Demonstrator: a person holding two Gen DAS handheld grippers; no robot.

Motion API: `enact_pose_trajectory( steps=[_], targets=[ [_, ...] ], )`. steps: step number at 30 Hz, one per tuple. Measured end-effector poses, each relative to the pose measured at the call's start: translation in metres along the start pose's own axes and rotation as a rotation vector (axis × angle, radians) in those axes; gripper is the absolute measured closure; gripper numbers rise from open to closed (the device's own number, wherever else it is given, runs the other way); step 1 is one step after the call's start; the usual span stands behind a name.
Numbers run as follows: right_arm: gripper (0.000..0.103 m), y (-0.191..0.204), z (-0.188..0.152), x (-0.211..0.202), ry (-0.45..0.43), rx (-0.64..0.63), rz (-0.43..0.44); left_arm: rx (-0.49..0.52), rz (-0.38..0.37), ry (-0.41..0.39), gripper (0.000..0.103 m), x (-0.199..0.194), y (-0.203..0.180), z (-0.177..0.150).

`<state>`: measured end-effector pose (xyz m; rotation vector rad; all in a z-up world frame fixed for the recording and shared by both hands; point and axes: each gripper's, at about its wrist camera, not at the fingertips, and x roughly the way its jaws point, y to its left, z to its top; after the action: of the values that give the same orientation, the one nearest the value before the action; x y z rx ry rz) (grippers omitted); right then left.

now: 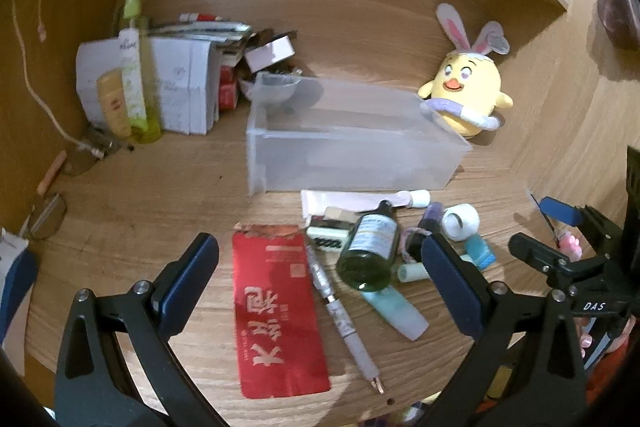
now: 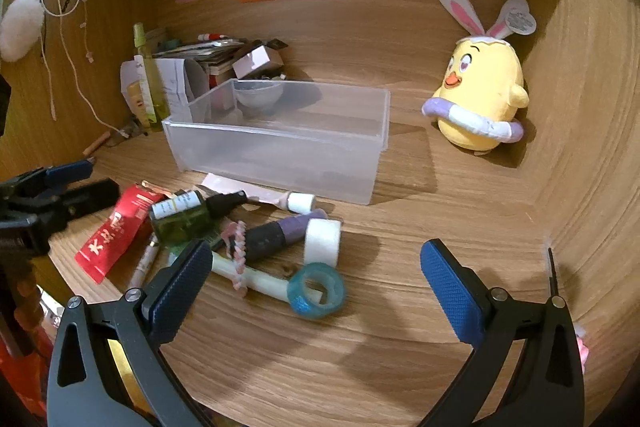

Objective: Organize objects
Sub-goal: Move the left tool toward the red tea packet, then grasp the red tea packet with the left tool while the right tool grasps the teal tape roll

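White letters "DAS" stand on the right tongs (image 1: 560, 227); the red packet (image 1: 278, 311) bears large pale Chinese characters, not legible.

Warm, dim indoor light with soft shadows on the tabletop (image 2: 400, 307). Slight blur throughout. Fisheye bending and dark vignetting mark the edges.

Wooden desk (image 2: 400, 327): clear bin (image 2: 280, 147), plush chick (image 2: 480, 99), red packet (image 1: 276, 307), clutter pile.
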<state>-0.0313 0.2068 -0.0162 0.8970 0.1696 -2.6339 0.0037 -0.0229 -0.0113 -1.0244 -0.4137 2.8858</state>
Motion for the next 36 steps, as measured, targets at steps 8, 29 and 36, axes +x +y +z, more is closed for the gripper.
enact_pose_trajectory(
  steps=[8,29,36],
  targets=[
    [0.000,-0.017,-0.009,0.011,0.036,0.026,-0.015,0.011,0.097,0.002,0.000,0.014,0.022,-0.007],
    [0.041,-0.039,-0.025,0.059,0.179,0.155,0.135,-0.008,0.164,0.177,0.022,0.065,0.039,-0.010],
    [0.054,-0.045,-0.023,0.059,0.186,0.176,0.145,-0.007,0.183,0.162,0.041,0.068,0.041,-0.007]
  ],
)
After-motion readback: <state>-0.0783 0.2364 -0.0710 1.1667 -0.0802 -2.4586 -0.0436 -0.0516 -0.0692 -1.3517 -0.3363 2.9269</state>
